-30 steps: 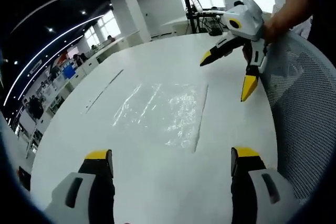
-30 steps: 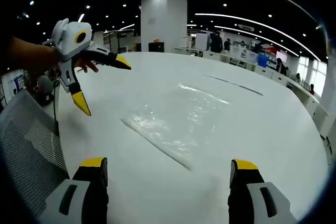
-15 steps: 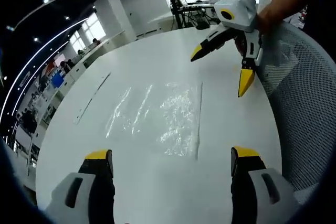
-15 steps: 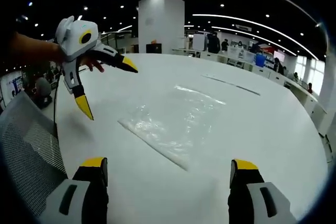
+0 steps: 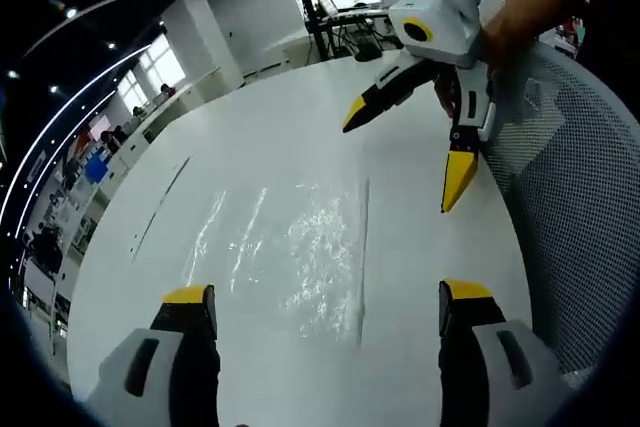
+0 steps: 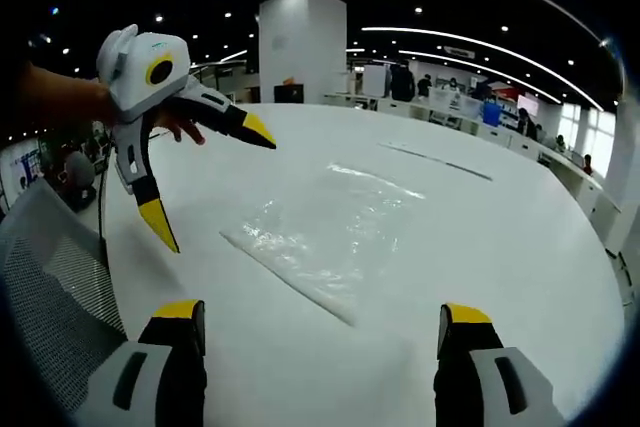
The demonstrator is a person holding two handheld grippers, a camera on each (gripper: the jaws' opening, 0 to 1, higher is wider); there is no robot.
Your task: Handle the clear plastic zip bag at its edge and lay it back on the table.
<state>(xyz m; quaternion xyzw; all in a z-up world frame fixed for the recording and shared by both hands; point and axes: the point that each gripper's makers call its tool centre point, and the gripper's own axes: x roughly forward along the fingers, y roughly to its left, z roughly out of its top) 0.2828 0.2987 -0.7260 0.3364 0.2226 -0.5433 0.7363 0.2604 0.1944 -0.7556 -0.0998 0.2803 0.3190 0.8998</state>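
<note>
The clear plastic zip bag lies flat and wrinkled on the white round table, its zip edge running along its right side in the left gripper view. My left gripper is open, its jaws spread just short of the bag's near end, nothing between them. My right gripper hovers open above the table beyond the zip edge, held by a hand. In the right gripper view the bag lies ahead of my open right gripper, and the left gripper hangs open to the bag's left.
A grey mesh chair back stands against the table edge beside both grippers, also seen low at the left as the chair. A thin dark seam crosses the table beyond the bag. Desks, people and a white pillar stand far behind.
Both grippers have drifted a little closer to the bag, each staying open. The bag has stayed flat on the table.
</note>
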